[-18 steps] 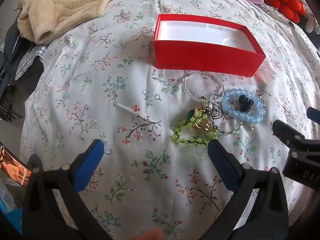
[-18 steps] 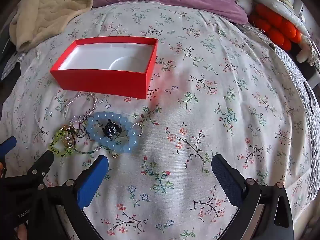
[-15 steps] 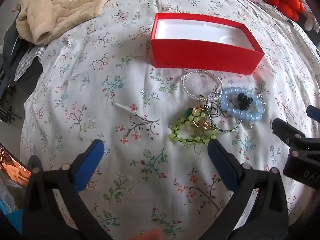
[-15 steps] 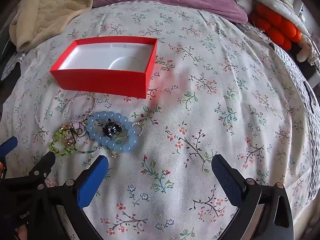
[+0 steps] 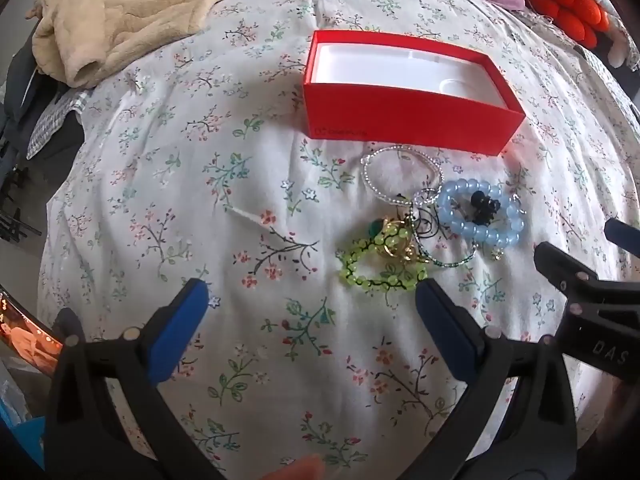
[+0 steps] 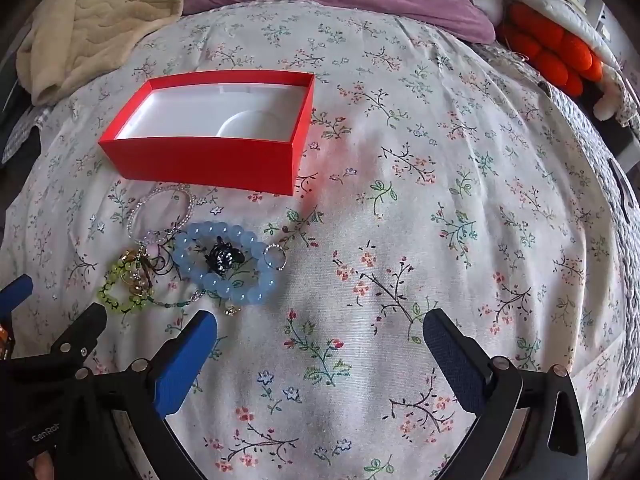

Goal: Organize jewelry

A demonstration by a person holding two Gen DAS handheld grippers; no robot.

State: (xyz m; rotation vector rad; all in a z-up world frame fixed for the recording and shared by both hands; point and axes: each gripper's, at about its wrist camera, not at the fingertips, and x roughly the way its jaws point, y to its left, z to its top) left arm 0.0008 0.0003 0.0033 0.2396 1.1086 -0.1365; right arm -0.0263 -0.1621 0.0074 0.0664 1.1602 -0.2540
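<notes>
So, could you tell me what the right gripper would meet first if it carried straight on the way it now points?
Most likely bare floral bedsheet. The right gripper, jaws wide open and empty, aims steeply down at open fabric; the pale blue bead bracelet lies to the left of that line, though depth is hard to judge.

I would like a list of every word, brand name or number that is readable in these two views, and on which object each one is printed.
"DAS": white letters on the black body of the right gripper, at the right edge of the left wrist view; the word may run on out of view.
"GenRo": white letters on the black body of the left gripper, at the lower left of the right wrist view; cut off.
Faint print on the front wall of the red box: too blurred to read.
</notes>
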